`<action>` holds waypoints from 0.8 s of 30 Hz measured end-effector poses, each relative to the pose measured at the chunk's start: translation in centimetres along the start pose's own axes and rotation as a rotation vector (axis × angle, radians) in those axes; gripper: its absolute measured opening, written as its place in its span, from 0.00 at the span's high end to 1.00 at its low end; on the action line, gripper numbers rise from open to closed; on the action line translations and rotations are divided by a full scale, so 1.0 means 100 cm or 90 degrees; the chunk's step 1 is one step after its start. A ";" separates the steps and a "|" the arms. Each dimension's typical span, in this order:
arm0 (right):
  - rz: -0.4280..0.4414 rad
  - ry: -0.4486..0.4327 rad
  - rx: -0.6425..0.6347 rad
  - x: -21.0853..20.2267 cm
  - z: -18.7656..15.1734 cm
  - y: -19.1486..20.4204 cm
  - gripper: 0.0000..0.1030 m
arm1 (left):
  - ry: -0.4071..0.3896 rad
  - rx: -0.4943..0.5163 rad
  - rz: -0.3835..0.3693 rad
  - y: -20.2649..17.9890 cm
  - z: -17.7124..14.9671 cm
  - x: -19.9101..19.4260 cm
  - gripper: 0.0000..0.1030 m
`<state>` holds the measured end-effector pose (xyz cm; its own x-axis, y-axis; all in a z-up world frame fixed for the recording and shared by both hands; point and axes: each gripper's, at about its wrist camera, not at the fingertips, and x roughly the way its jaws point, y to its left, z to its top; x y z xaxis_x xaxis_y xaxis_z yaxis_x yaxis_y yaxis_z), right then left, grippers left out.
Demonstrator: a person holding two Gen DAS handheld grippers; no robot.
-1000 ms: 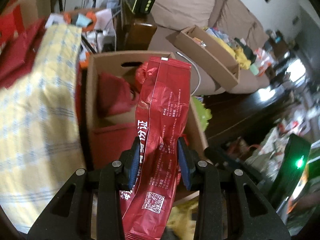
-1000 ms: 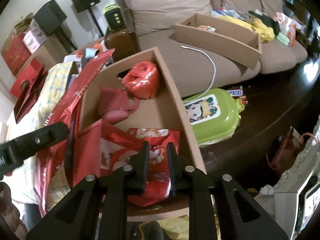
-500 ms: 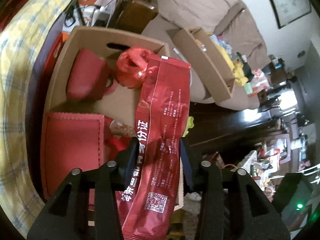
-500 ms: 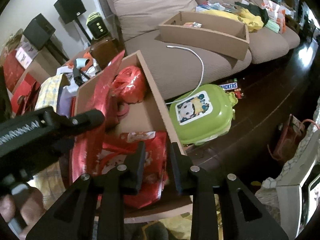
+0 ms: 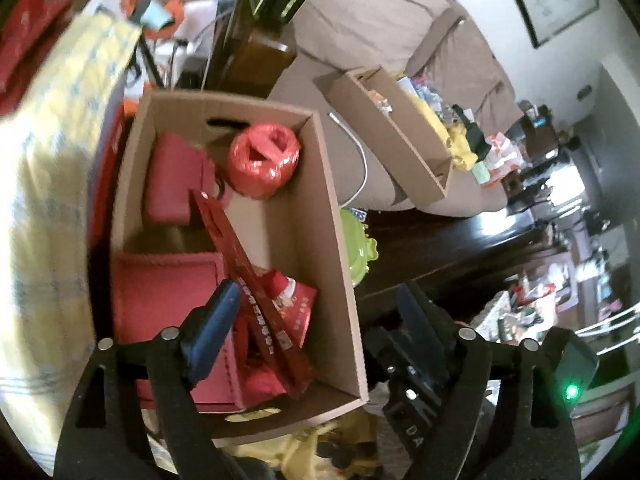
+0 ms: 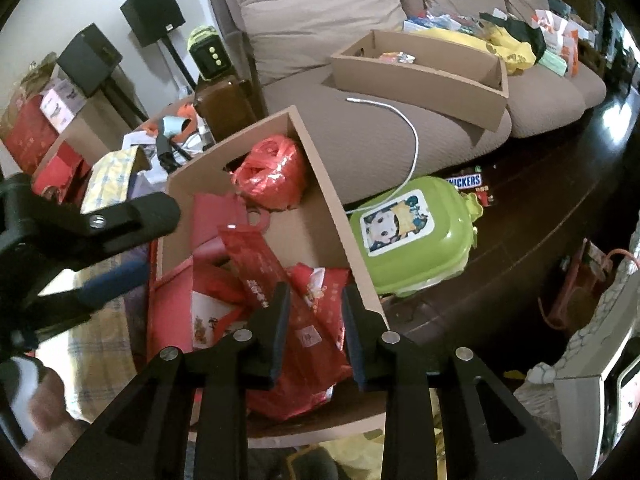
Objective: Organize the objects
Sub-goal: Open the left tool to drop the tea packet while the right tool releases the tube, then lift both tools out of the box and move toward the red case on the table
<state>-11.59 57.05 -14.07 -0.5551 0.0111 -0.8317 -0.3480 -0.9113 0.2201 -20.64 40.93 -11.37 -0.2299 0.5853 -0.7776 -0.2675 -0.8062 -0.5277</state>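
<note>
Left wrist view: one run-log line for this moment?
left gripper: jaws just opened, clear | red packet: in cardboard box | right gripper: jaws open over box

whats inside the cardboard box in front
Inside the cardboard box: a red twine ball, a red pouch, a long red packet, red bags. Anything beneath them is hidden.

Both tools are showing black angular frames with silver screws: the left hand-held gripper (image 5: pixel 316 316) is wearing blue pads, the right hand-held gripper (image 6: pixel 314 320) black ones.
</note>
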 end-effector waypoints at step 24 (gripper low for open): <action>0.018 -0.181 -0.087 -0.097 0.012 0.060 0.69 | -0.144 0.169 0.207 0.032 -0.006 -0.142 0.20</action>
<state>-9.20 51.96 -4.07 -0.7590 0.0814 -0.6460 -0.2348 -0.9596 0.1549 -17.69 30.03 -2.19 -0.5320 0.3342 -0.7780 -0.3709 -0.9180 -0.1407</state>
